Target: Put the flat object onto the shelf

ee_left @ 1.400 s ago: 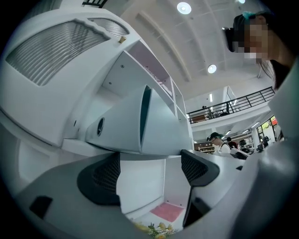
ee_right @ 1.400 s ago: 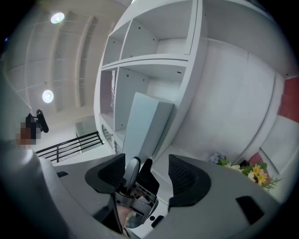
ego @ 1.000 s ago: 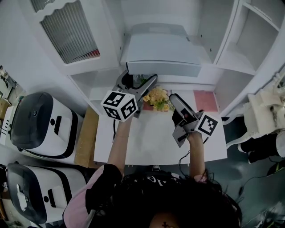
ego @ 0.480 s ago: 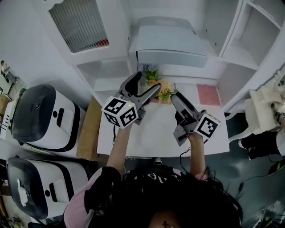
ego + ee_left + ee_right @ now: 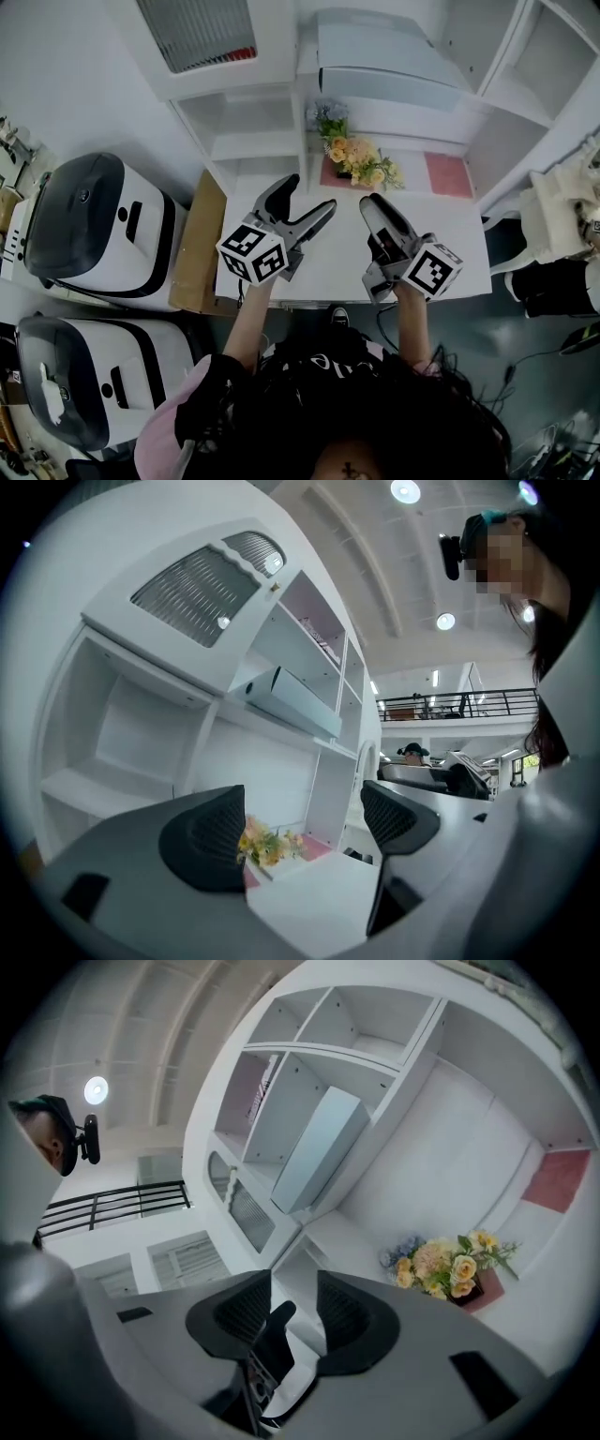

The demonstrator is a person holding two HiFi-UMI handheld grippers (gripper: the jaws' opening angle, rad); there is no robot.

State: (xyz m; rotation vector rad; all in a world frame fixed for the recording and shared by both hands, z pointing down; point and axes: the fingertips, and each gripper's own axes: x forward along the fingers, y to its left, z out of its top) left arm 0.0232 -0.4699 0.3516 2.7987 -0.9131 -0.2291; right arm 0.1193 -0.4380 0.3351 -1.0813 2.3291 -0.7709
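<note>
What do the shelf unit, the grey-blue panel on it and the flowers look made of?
Shelf unit: probably white painted or laminated board; smooth matte faces, crisp edges.
Panel: plastic or coated board, unclear; even colour, slight sheen.
Flowers: possibly artificial; tidy, uniform blooms, too small to confirm.

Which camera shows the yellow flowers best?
The right gripper view. There the flowers are close and clear, seen from the side with nothing in front of them. The head view shows them small, from above, at the back of the white table. In the left gripper view they peek out partly behind the left gripper.
</note>
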